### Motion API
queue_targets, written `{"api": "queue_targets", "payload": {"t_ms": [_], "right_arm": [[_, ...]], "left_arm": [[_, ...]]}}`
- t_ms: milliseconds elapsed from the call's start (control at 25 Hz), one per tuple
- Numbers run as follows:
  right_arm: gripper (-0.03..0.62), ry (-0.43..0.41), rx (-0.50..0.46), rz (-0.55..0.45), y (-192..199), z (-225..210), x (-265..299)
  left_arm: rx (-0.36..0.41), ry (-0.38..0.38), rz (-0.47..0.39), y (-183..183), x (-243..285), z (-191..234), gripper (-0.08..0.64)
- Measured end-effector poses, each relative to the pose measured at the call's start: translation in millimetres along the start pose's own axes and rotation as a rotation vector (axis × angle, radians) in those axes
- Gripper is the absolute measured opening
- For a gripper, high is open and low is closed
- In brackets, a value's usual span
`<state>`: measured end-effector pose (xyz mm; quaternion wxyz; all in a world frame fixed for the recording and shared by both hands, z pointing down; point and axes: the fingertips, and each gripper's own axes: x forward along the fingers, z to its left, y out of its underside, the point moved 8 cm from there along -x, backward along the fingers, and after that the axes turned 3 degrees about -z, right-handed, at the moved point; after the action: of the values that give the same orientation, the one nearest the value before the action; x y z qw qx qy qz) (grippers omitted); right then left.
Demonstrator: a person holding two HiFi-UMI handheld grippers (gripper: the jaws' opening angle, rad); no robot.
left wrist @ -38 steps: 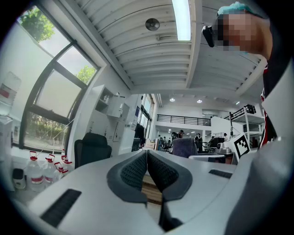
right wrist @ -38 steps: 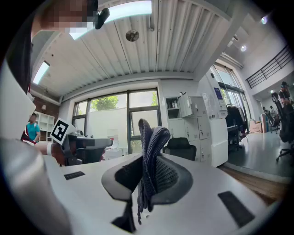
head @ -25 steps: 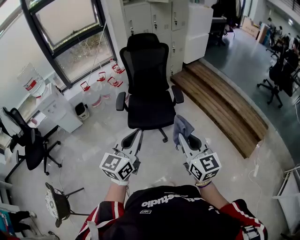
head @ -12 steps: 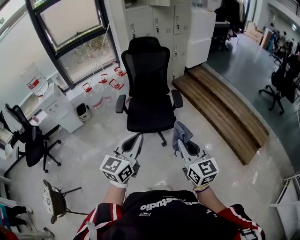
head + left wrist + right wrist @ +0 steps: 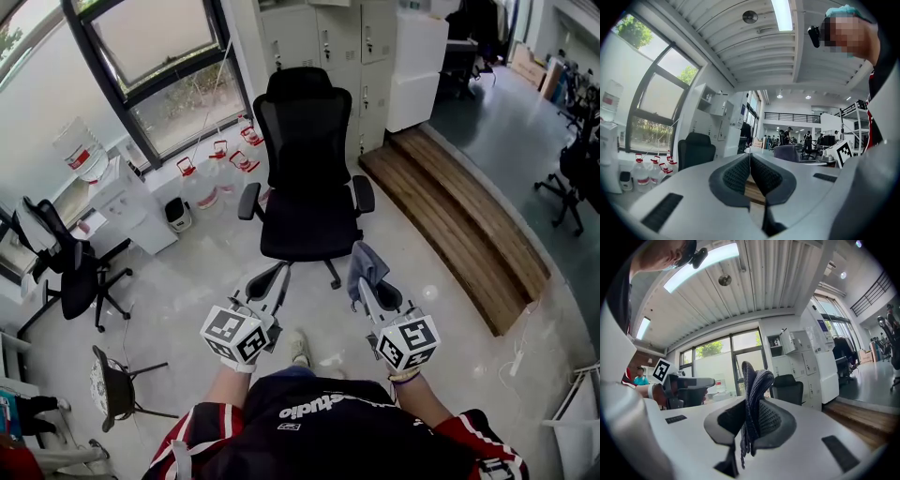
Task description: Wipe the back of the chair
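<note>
A black mesh-backed office chair faces me in the head view, its seat toward me and its back against the cabinets. It also shows small in the left gripper view as the chair and in the right gripper view as the chair. My right gripper is shut on a grey-blue cloth, which sticks up between its jaws, the cloth. My left gripper is shut with nothing in it, its pads pressed together. Both grippers hover short of the seat's front edge.
White lockers stand behind the chair. Water jugs with red caps line the window wall at left. A wooden step runs at right. Another black chair and a small stool stand at left. My foot shows on the floor.
The chair has come slightly nearer and the view has shifted right as I step forward; a foot now shows. Both grippers hold their pose, cloth still gripped.
</note>
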<state>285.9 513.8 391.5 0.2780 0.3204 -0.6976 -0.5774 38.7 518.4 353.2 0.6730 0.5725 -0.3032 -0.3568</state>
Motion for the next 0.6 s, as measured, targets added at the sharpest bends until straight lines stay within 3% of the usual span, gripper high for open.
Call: {"api": "queue_targets", "payload": {"t_ms": [320, 600], "right_arm": [[0.063, 0.008, 0.018, 0.026, 11, -22, 38], [0.063, 0.018, 0.000, 0.036, 3, -45, 123]], "left_arm": [[-0.025, 0.014, 0.010, 12, 36, 34, 0.025], [-0.053, 0.012, -0.012, 7, 80, 113, 0.025]]}}
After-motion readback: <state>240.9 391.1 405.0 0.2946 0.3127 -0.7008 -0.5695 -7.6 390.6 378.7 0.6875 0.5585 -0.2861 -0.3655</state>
